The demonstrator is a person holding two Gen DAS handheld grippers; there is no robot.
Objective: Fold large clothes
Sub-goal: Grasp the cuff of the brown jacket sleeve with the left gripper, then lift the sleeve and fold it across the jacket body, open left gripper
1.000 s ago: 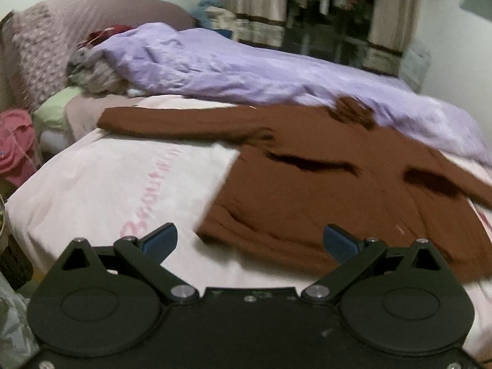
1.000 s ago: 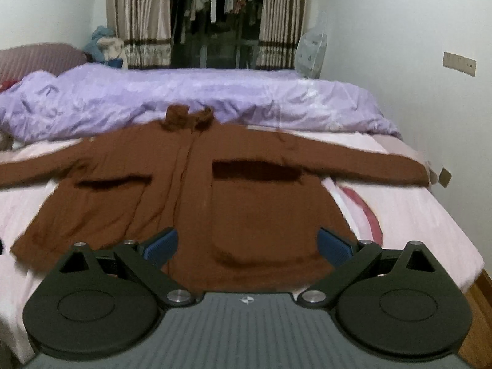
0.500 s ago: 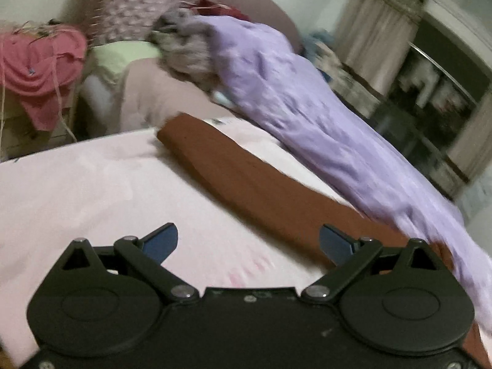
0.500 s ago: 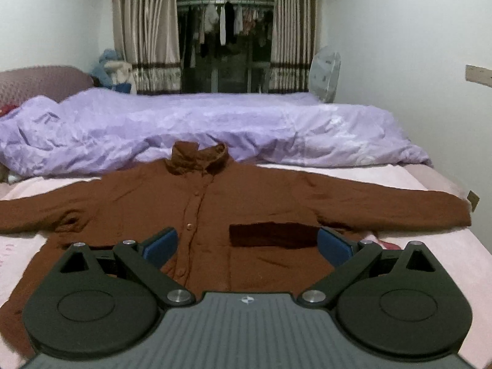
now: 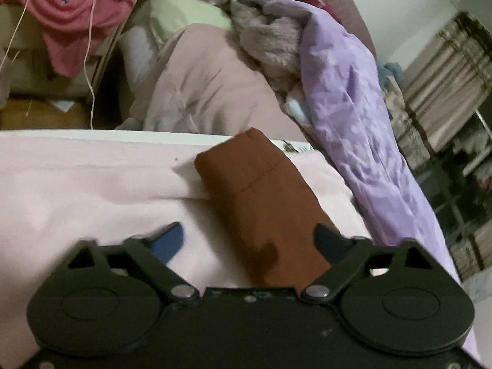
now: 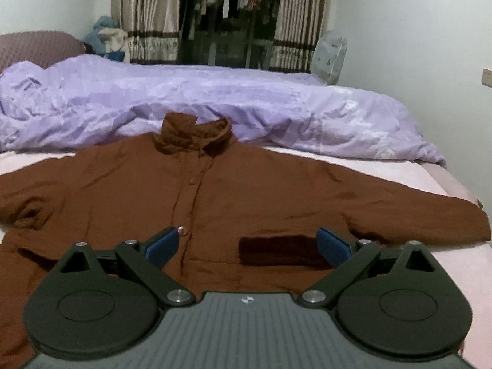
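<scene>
A: Where's the brown shirt [image 6: 215, 203]?
B: Flat on bed [image 5: 77, 184]. Its sleeve [image 5: 261, 203] runs straight ahead betw. left gripper [image 5: 249, 240] jaws, closing, not pinching yet.
A: Right gripper [image 6: 249, 244]?
B: Open, empty, over shirt front.

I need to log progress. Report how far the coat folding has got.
Done: the brown coat lies spread flat and buttoned on the bed, both sleeves out. In hand: the left gripper is closing around the left sleeve's cuff end, pads not yet pressing; the right gripper hangs open over the coat front. Left: every fold, since no sleeve or side is turned in yet.
</scene>
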